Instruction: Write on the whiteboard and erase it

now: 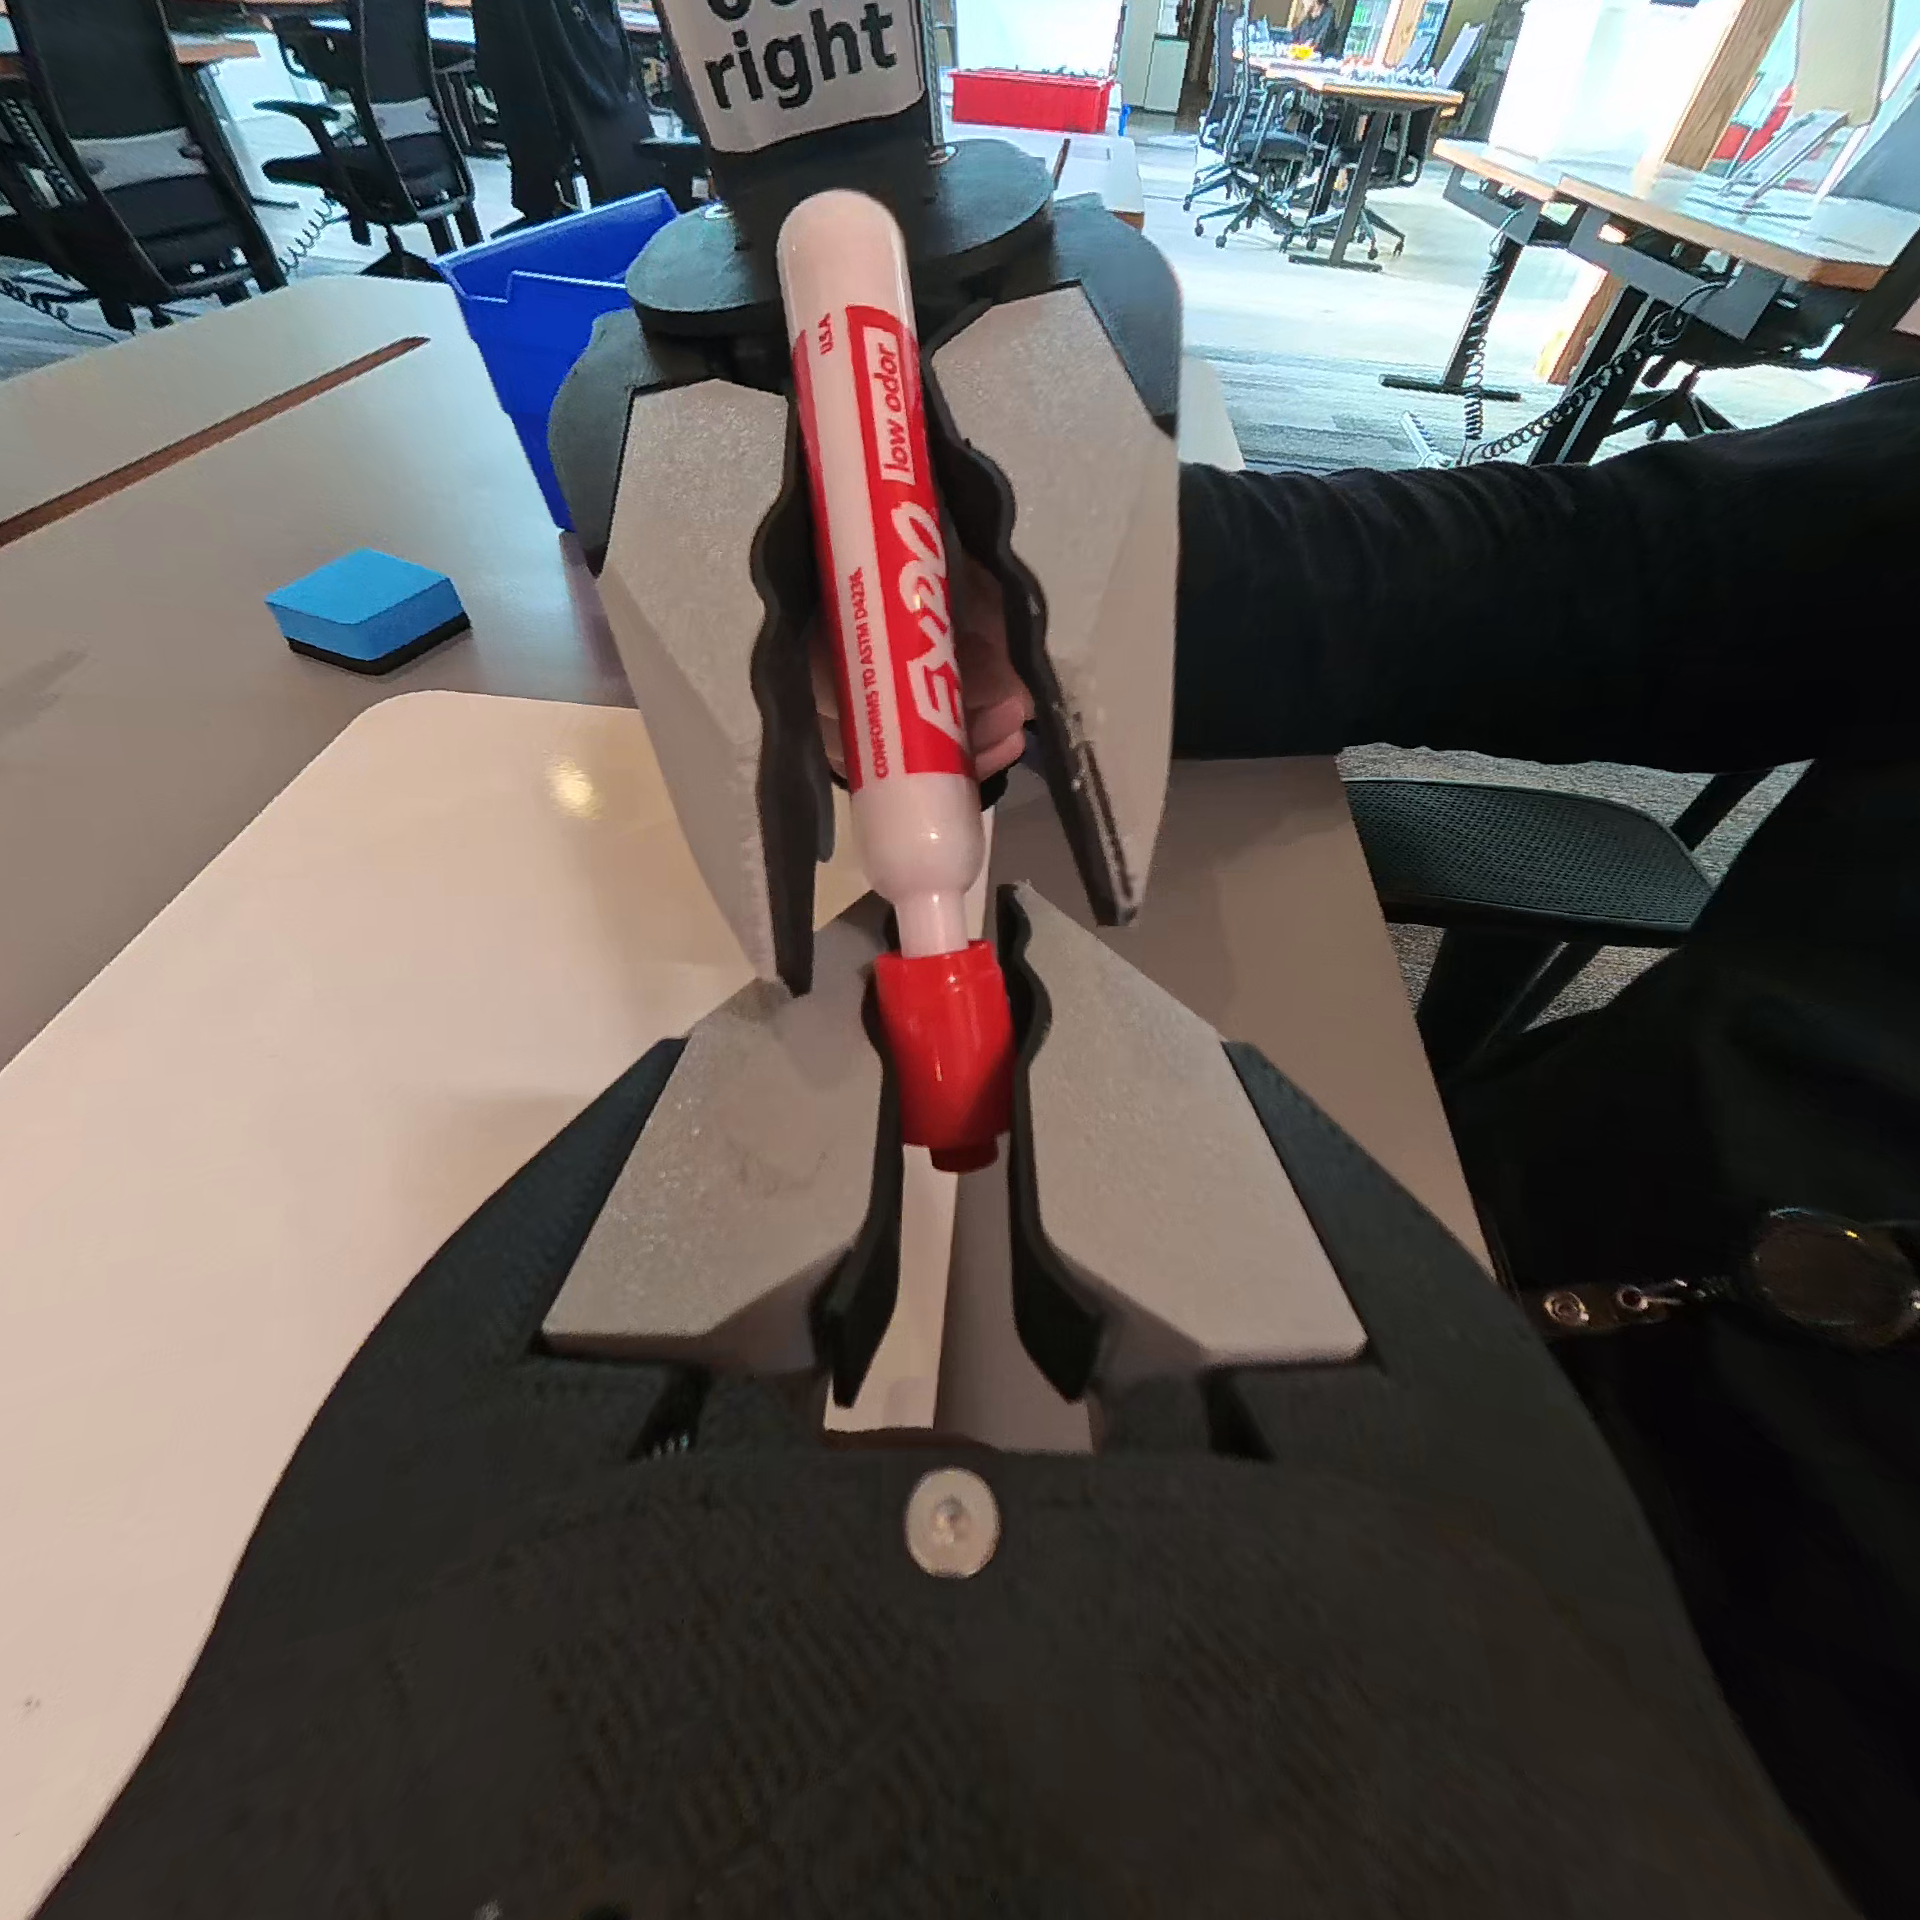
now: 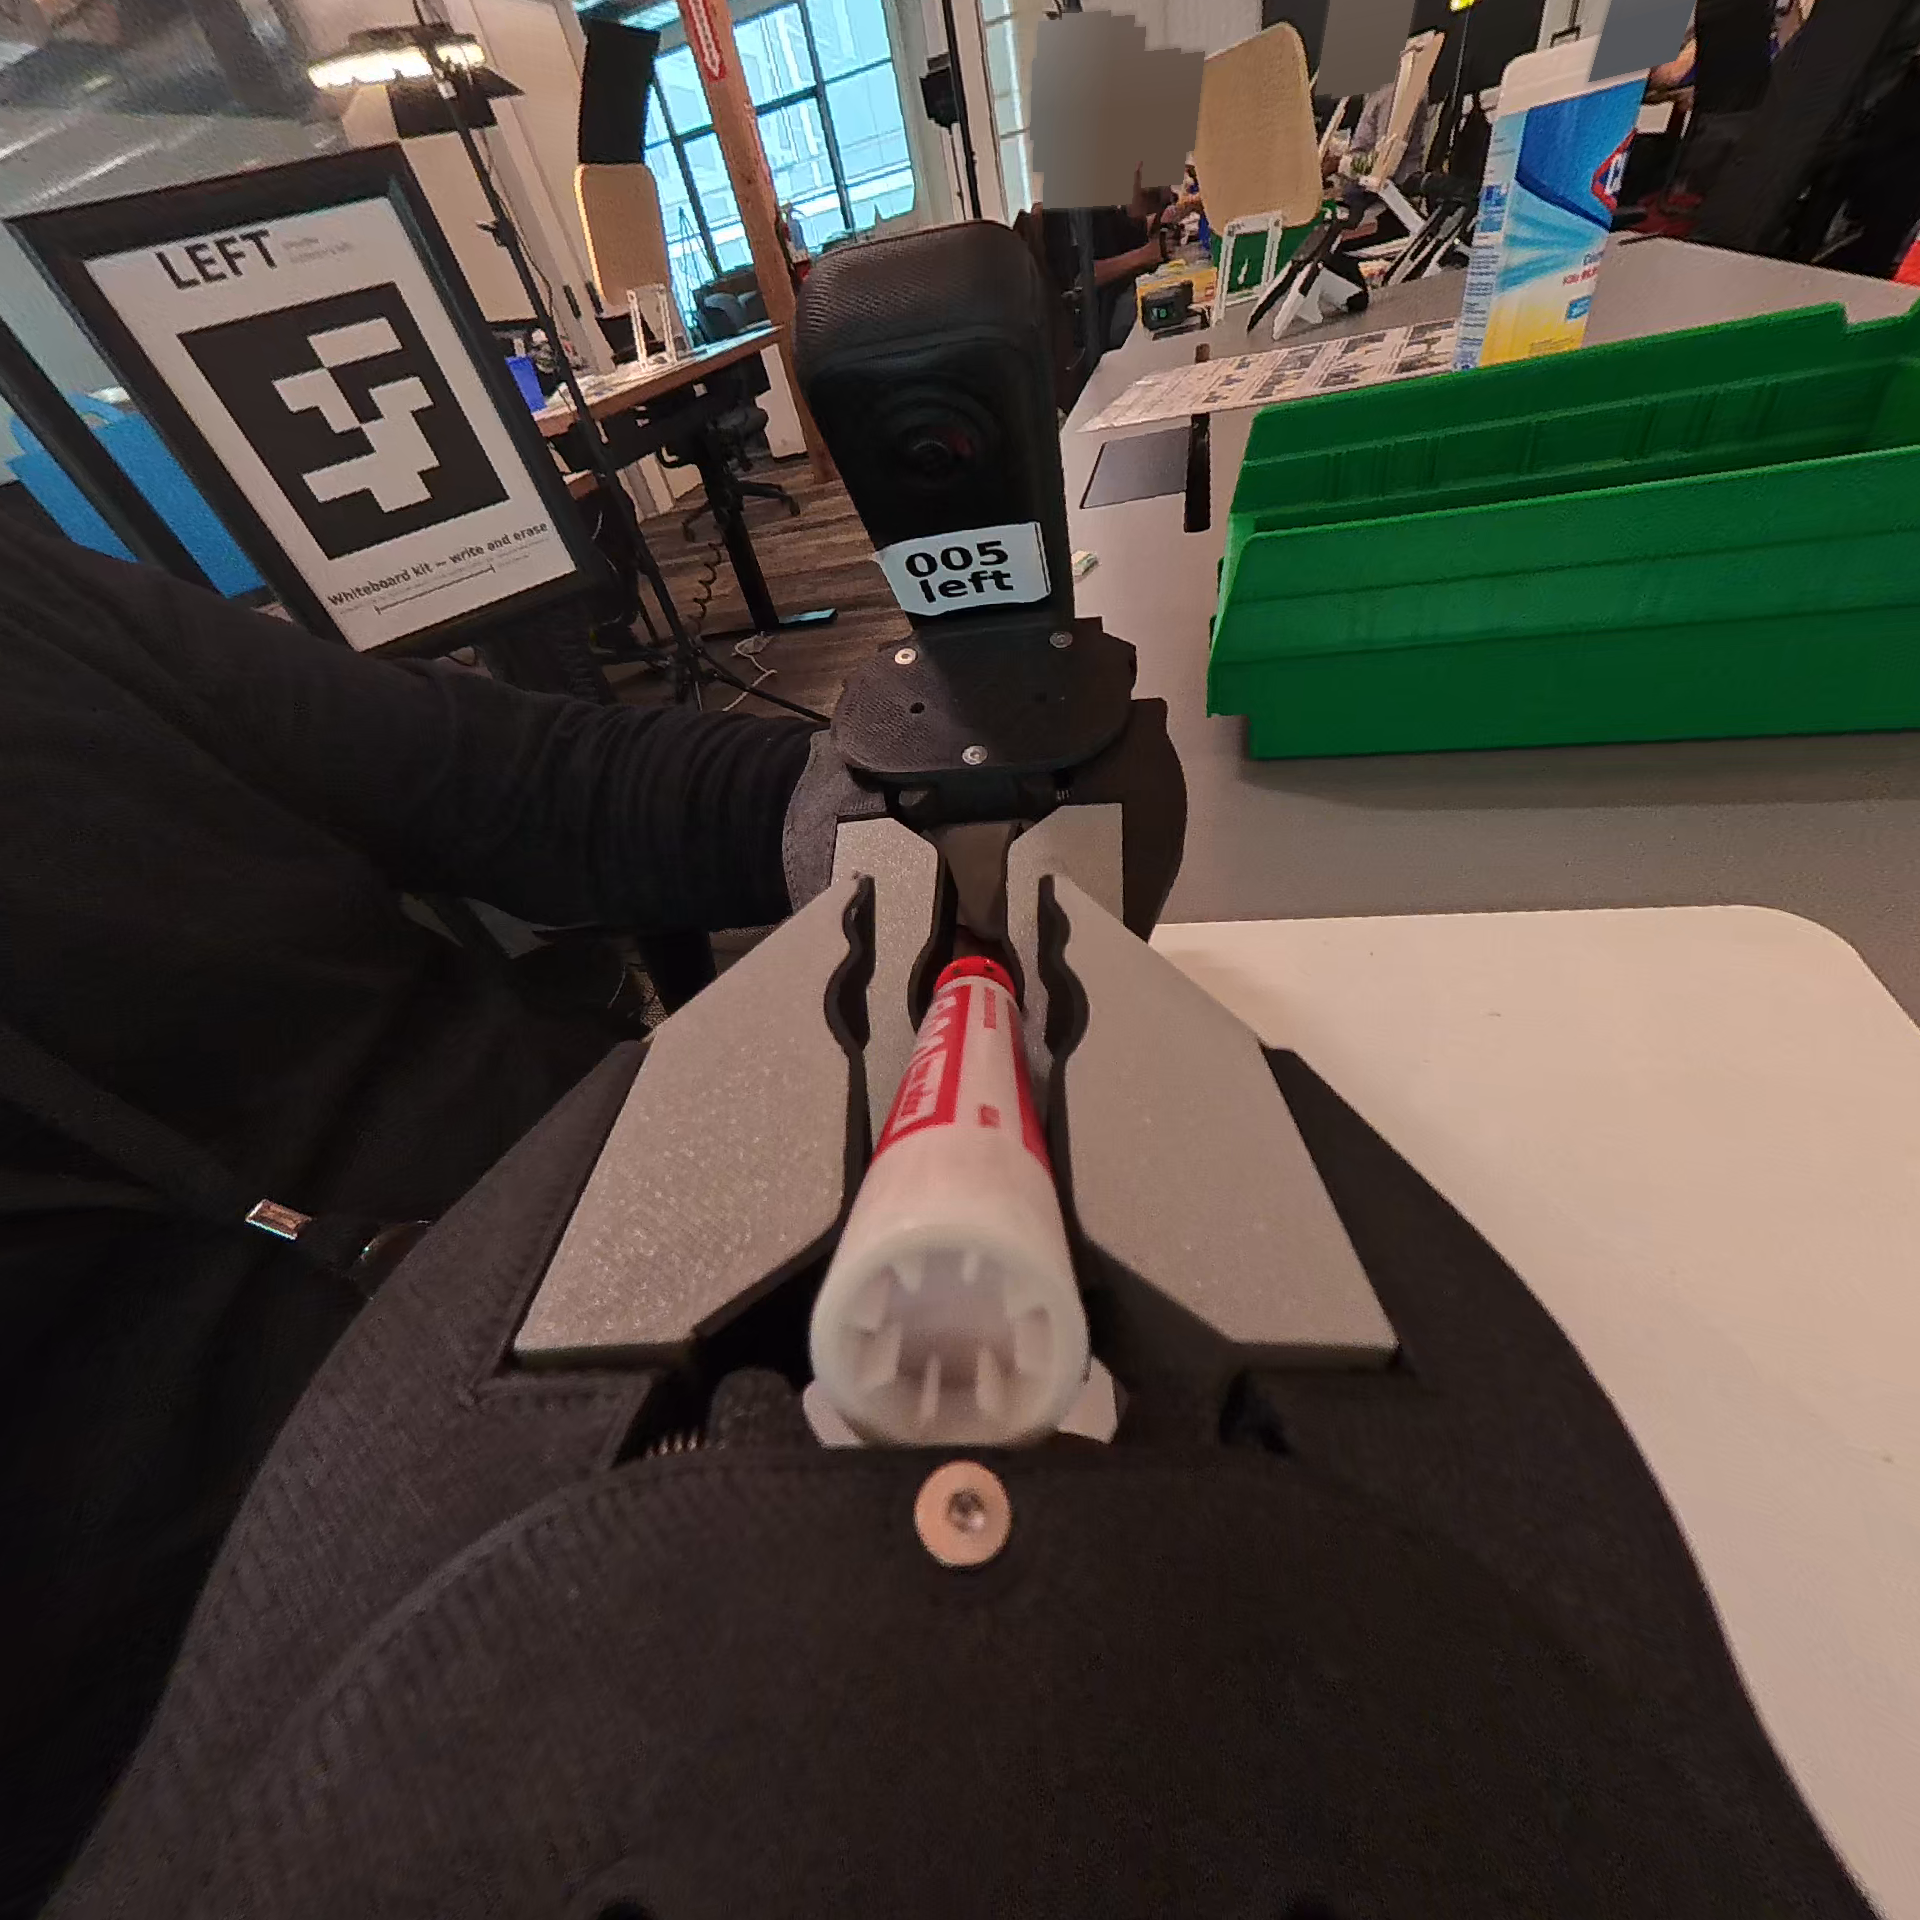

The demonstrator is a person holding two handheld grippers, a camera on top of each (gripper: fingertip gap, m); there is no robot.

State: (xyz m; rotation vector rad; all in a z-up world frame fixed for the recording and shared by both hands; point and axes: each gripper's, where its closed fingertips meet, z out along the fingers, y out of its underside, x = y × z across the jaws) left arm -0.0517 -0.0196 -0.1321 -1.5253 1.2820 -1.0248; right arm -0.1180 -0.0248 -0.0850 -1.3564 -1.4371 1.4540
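Note:
A red-and-white whiteboard marker (image 1: 883, 582) is held in the air between my two grippers, above the white whiteboard (image 1: 312, 987). My left gripper (image 1: 935, 997) is shut on the marker's red cap (image 1: 940, 1049). My right gripper (image 1: 951, 914) faces it and is shut on the barrel. A narrow white neck shows between cap and barrel. In the right wrist view the marker (image 2: 961, 1132) runs along my right gripper (image 2: 951, 914), butt end toward the camera. The left gripper (image 2: 971, 935) meets its far end. A blue eraser (image 1: 364, 613) lies on the table beyond the board.
A blue bin (image 1: 540, 312) stands behind the eraser. Green bins (image 2: 1558, 582) sit on the grey table right of the whiteboard (image 2: 1558, 1143). A framed sign (image 2: 312, 416) stands at left. Dark sleeves (image 1: 1507, 603) and a black chair (image 1: 1507, 862) are close by. My left gripper's tips are some 30 cm from the blue eraser (image 1: 364, 613).

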